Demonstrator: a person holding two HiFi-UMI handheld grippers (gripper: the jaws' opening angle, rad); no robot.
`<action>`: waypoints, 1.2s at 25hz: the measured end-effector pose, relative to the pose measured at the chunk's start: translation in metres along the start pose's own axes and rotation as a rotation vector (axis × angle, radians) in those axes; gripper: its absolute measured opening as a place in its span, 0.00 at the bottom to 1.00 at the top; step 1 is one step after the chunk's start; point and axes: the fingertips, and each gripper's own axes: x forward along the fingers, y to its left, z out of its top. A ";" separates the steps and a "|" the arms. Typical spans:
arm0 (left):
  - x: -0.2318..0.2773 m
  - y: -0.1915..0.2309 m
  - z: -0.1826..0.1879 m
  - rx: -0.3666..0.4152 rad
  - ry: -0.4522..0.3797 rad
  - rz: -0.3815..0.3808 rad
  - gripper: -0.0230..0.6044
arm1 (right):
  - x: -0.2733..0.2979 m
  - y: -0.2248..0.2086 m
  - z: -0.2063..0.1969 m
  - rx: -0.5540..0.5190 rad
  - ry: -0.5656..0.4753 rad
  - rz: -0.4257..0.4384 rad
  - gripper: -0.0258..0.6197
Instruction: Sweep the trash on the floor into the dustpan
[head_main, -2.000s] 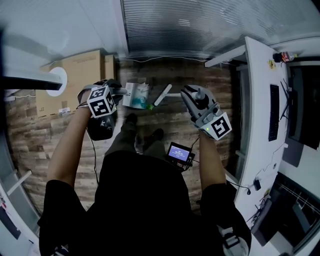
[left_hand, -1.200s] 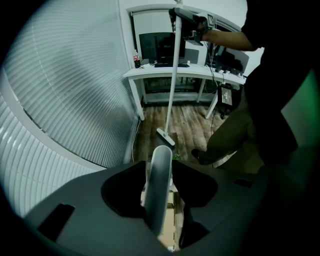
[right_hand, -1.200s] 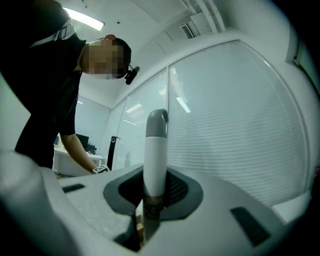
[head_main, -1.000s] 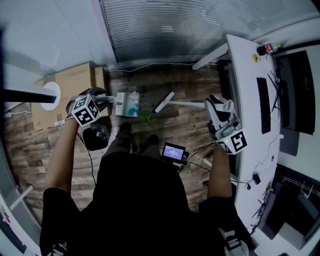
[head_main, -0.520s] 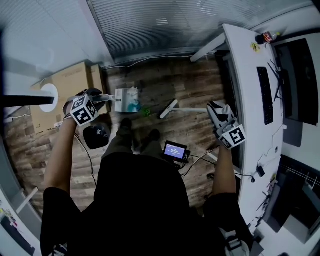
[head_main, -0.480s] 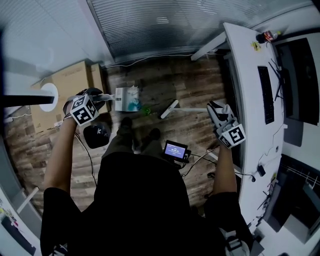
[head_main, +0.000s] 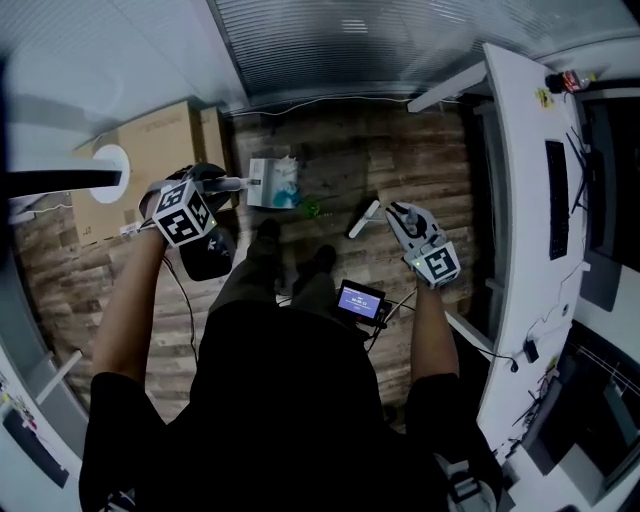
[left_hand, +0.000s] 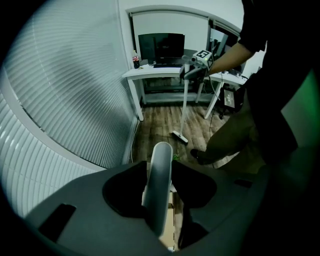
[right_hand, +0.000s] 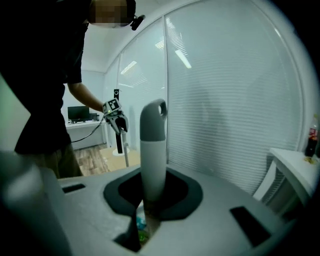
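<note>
In the head view my left gripper (head_main: 212, 180) holds the dustpan's pale handle (left_hand: 160, 175); its jaws are closing with the handle between them. The dustpan (head_main: 270, 183) sits on the wooden floor with teal and white trash in it. A small green scrap (head_main: 311, 209) lies just beside its mouth. My right gripper (head_main: 402, 218) is shut on the grey broom handle (right_hand: 152, 145), which stands up between its jaws. The white broom head (head_main: 364, 219) rests on the floor right of the scrap.
Cardboard boxes (head_main: 160, 140) stand at the left wall, and a black round object (head_main: 207, 255) lies under my left arm. A white desk (head_main: 520, 200) with a keyboard runs down the right. A small screen unit (head_main: 362, 300) hangs at the person's waist, above their shoes.
My right gripper has sunk lower with the broom, and the broom head has slid right, away from the dustpan. The left gripper and the dustpan have stayed put.
</note>
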 end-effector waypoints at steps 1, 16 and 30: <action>0.000 0.000 0.000 0.001 -0.003 -0.003 0.27 | 0.017 0.001 0.008 0.012 -0.022 -0.013 0.12; -0.001 0.011 -0.002 0.006 -0.028 -0.047 0.26 | 0.192 0.038 0.107 0.054 -0.278 0.099 0.12; -0.007 0.012 -0.013 -0.020 -0.041 -0.053 0.27 | 0.242 0.081 0.231 0.127 -0.620 0.258 0.13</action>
